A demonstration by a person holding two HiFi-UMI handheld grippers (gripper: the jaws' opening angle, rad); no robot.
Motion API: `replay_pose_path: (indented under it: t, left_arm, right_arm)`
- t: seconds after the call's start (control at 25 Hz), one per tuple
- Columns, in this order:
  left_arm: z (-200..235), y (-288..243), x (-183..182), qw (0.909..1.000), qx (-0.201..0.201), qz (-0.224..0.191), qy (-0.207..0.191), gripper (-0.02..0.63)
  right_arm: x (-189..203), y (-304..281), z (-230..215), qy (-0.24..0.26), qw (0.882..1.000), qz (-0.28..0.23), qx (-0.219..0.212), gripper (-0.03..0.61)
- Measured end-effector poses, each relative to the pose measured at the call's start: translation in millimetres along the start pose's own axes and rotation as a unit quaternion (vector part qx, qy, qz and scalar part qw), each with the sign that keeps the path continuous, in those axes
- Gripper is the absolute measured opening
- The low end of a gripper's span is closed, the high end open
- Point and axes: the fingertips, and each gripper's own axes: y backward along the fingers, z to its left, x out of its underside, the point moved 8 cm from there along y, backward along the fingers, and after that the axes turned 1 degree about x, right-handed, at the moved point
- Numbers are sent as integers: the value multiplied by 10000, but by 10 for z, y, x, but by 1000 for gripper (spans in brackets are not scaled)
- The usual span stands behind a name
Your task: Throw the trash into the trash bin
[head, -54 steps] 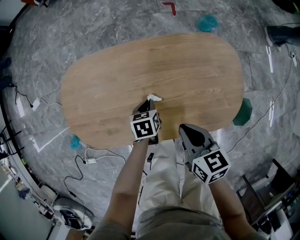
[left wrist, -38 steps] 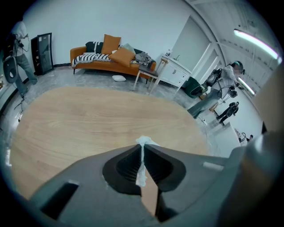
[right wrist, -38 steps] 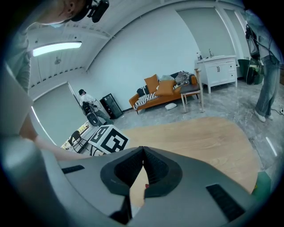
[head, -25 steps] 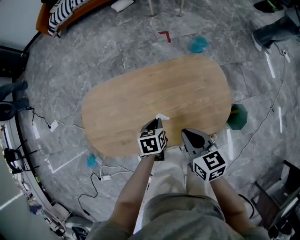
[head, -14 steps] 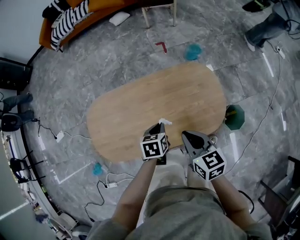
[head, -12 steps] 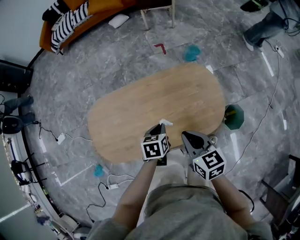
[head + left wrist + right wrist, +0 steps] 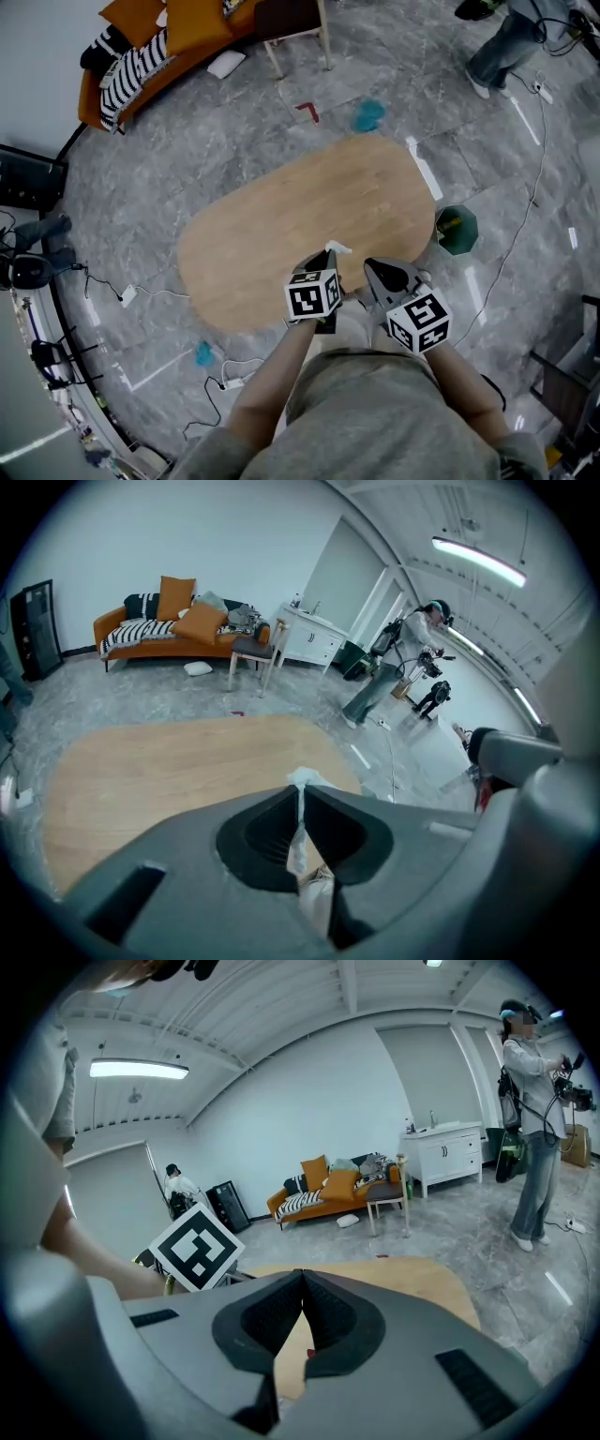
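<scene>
The left gripper [image 7: 323,258] clamps its jaws on a crumpled white paper scrap [image 7: 302,782] bound for the green hexagonal bin [image 7: 457,230], while the right gripper [image 7: 372,269] keeps its jaws together, empty.

Oval wooden table [image 7: 281,225] stands on grey floor [image 7: 187,141]; green bin [image 7: 457,231] beside.

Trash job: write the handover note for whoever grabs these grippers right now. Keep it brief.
Left gripper: shut on a white scrap of trash, held over the near edge of the wooden table.
Right gripper: shut, nothing between its jaws, beside the left one.
Trash bin: green, on the floor off the table's right end, apart from both grippers.
Done: the scrap is picked up.
Left: carry it to the bin, open the jaws over it and drop it in.
</scene>
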Motion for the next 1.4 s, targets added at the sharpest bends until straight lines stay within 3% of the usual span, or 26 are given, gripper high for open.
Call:
replay_pose_path:
  t: [0.68,1.4]
  left_arm:
    - [-1001,-70,-244,9967,555,95,-583,26]
    - [-2065,-553,-417,9890,931,307,-1110,26]
  right_arm:
    - [-83,779,-563,-203,9971,-392,622,8]
    - [-89,1516,-1436,-441,9901,-705,1134,8]
